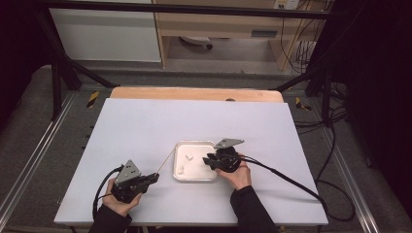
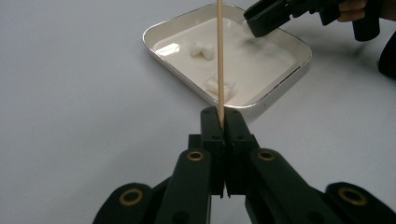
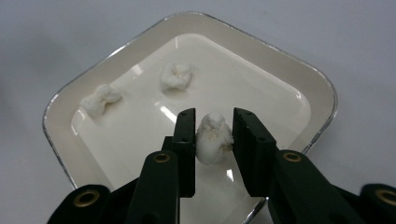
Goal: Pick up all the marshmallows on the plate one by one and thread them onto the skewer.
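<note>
On the white table, the tray lies near the front edge. Your left gripper clamps the skewer. Your right gripper pinches a marshmallow inside the tray. Next, lift it and align it with the skewer tip.

A white surface covers a table; a strip of bare wood shows along its far edge, with a small dark spot on that edge right of the middle. Grey floor surrounds the table. Metal rails run along the floor beside the left and right edges. A yellow-and-black marker lies off the far left corner and another off the far right corner. Beyond the far edge stand a white cabinet and a wooden desk, with black cables hanging at its right. A black bar crosses overhead.
</note>
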{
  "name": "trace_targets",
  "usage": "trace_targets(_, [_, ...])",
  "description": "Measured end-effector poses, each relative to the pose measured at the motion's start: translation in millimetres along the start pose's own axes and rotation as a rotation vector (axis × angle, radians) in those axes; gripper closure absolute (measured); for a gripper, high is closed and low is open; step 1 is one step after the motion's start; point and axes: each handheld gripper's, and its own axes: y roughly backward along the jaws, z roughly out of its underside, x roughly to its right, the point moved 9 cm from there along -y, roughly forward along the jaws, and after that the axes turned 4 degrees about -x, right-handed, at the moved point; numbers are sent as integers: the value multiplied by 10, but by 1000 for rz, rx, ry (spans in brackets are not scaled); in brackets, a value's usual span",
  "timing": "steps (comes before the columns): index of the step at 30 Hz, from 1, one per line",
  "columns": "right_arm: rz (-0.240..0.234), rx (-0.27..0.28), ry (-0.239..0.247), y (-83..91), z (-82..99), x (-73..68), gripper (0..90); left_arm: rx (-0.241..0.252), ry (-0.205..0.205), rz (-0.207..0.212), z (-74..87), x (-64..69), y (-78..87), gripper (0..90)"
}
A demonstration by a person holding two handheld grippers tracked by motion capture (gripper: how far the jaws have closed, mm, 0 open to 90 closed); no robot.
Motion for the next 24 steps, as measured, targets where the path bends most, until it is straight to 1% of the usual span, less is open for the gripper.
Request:
trace_targets(6, [-40, 72, -3, 221, -153, -58, 720, 8, 1, 2, -16, 19, -16, 888])
trace_targets(8, [-57, 96, -13, 290, -203, -78, 722, 9, 3, 5, -21, 33, -26, 888])
trace_targets(12, [-76, 139, -21, 418, -292, -95, 726, 12, -8, 10, -37, 73, -46, 888])
trace_targets(14, [-91, 162, -29, 484, -336, -109, 729, 17, -7, 14, -47, 93, -57, 888])
trace_targets(16, [-100, 178, -34, 526, -367, -116, 729, 17, -12, 17, -53, 113, -69, 888])
trace_targets(21, [-140, 220, -57, 605, -441, -144, 731, 24, -20, 23, -70, 159, -98, 888])
trace_targets(23, [-164, 242, -79, 633, -482, -164, 732, 27, -23, 21, -76, 166, -102, 888])
trace_targets(24, [-170, 248, -82, 640, -495, -166, 733, 32, -24, 21, -83, 172, -106, 888])
